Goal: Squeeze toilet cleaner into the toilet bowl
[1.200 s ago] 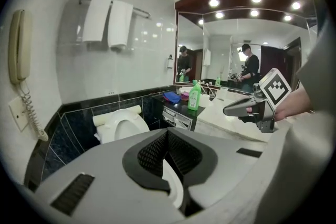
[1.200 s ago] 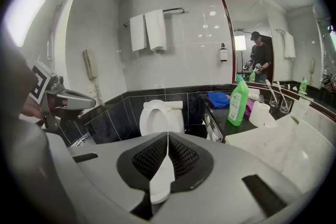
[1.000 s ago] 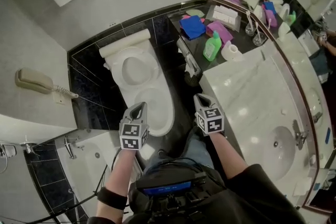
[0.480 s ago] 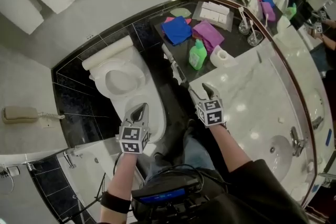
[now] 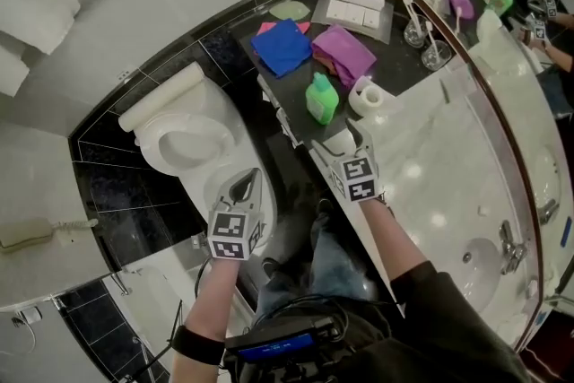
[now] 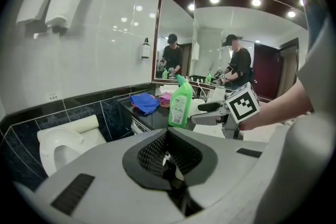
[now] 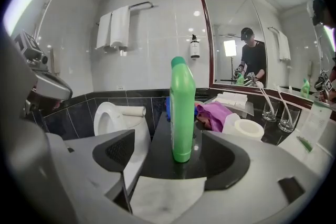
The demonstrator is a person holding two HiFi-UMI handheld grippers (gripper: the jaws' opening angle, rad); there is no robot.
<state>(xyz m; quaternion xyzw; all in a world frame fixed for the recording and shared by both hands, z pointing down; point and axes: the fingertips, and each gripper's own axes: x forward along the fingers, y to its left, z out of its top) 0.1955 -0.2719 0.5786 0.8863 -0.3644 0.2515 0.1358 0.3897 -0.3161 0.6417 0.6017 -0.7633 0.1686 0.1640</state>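
Observation:
The green toilet cleaner bottle point(image 5: 321, 98) point(image 6: 180, 102) point(image 7: 182, 107) stands upright on the black counter point(image 5: 300, 117). My right gripper point(image 5: 352, 139) point(image 7: 173, 165) points at it from just in front. Its jaws have just been opening; they stand wide apart, and the bottle is ahead of them, untouched. The white toilet point(image 5: 184, 143) point(image 7: 110, 118) sits left of the counter with its lid up. My left gripper point(image 5: 244, 186) point(image 6: 169, 157) hovers over the front of the bowl, shut and holding nothing. The right gripper point(image 6: 210, 110) also shows in the left gripper view.
Behind the bottle lie a blue cloth point(image 5: 281, 45) and a purple cloth point(image 5: 343, 52). A toilet paper roll point(image 5: 366, 96) is beside it on the right. Glasses point(image 5: 421, 36) stand by the mirror. The white marble counter point(image 5: 448, 184) runs right to a sink point(image 5: 516, 247).
Both grippers have moved forward, the right one up to the black counter and the bottle. The right jaws went from shut to wide open. The left stayed shut.

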